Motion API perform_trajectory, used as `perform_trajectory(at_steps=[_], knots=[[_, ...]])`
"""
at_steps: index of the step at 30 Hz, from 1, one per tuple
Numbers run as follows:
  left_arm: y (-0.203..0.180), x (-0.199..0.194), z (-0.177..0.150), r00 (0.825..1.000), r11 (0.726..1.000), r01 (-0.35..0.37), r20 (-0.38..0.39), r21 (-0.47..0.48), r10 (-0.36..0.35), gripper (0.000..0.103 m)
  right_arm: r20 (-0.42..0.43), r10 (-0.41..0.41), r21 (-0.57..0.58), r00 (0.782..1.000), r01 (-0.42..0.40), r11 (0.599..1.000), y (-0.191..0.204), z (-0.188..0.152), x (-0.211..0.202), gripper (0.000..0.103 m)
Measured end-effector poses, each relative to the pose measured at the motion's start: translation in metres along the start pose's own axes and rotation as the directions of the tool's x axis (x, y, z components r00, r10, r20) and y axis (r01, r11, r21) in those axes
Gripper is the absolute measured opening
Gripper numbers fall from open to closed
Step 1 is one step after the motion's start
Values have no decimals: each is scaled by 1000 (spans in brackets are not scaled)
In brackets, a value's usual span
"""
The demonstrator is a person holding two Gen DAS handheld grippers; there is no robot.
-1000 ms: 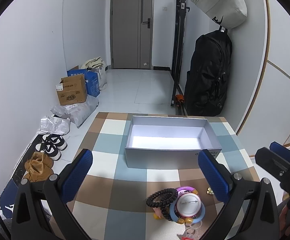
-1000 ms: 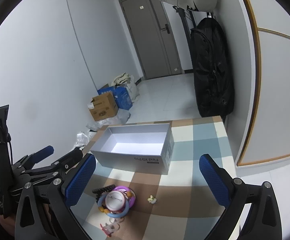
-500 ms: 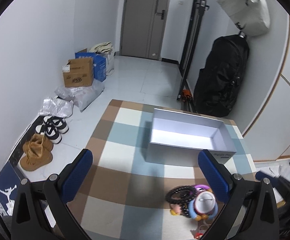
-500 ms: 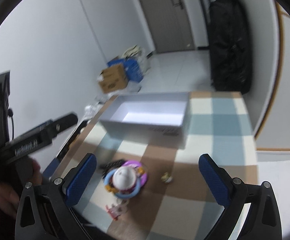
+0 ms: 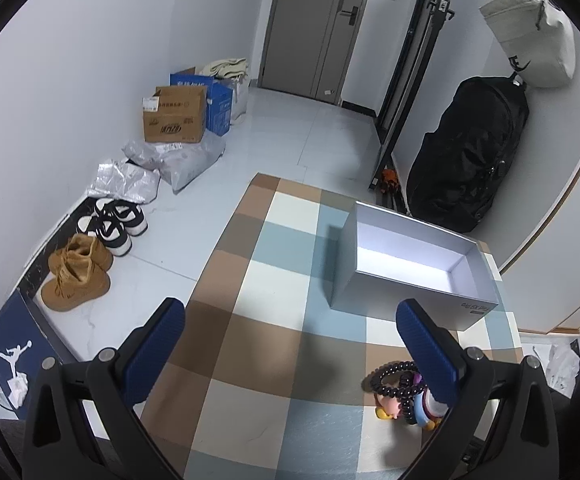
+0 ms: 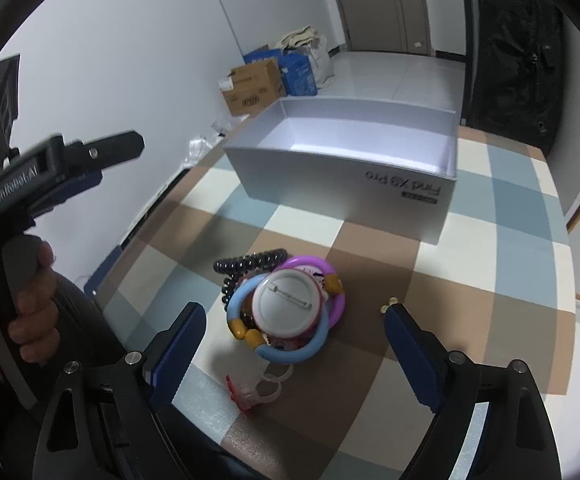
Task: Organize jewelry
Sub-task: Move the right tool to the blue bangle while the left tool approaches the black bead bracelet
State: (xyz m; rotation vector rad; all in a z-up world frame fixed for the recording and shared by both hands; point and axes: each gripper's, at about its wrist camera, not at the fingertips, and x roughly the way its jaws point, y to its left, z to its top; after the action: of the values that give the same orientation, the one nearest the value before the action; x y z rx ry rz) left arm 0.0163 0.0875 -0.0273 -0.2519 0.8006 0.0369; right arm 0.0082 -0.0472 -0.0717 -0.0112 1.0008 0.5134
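Jewelry pile (image 6: 285, 312) sits low center on the checkered cloth (image 6: 490, 280), between the right gripper (image 6: 294, 334) jaws, closing but not touching; left gripper (image 5: 290, 344) wide open, empty.

Black hand-held gripper (image 6: 294, 344) w/ ribbed blue pads (image 6: 177, 354), silver screws.

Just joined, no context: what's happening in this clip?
A person holds a two-finger gripper in each hand over a checkered table. The right gripper is above a pile of jewelry: bangles, a black bead bracelet and a round badge. Its jaws are closing, nothing gripped yet. The left gripper is open over bare tabletop beside the pile. The grey box behind stands empty, so nothing has been sorted.
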Motion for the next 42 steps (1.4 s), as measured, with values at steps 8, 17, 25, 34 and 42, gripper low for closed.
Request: perform_trajectory(at_steps=[8, 17, 25, 34, 42], knots=[[5, 1, 1, 1000, 1000, 16, -7, -10, -16, 102, -74, -21, -32, 997, 19, 999, 8, -2, 21, 72], [4, 4, 0, 1000, 1000, 21, -18, 4, -21, 102, -43, 12, 35, 999, -10, 999, -5, -1, 9, 59], [-3, 15, -3, 998, 1000, 19, -56, 23, -18, 102, -19, 18, 67, 1000, -17, 998, -11, -1, 1, 36], [-14, 39, -14, 978, 996, 81, -193, 23, -75, 102, 6, 38, 128, 999, -39, 991, -27, -3, -9, 35], [-26, 55, -28, 905, 971, 237, -359, -22, -229, 102, 52, 46, 204, 998, -56, 977, -48, -3, -24, 37]])
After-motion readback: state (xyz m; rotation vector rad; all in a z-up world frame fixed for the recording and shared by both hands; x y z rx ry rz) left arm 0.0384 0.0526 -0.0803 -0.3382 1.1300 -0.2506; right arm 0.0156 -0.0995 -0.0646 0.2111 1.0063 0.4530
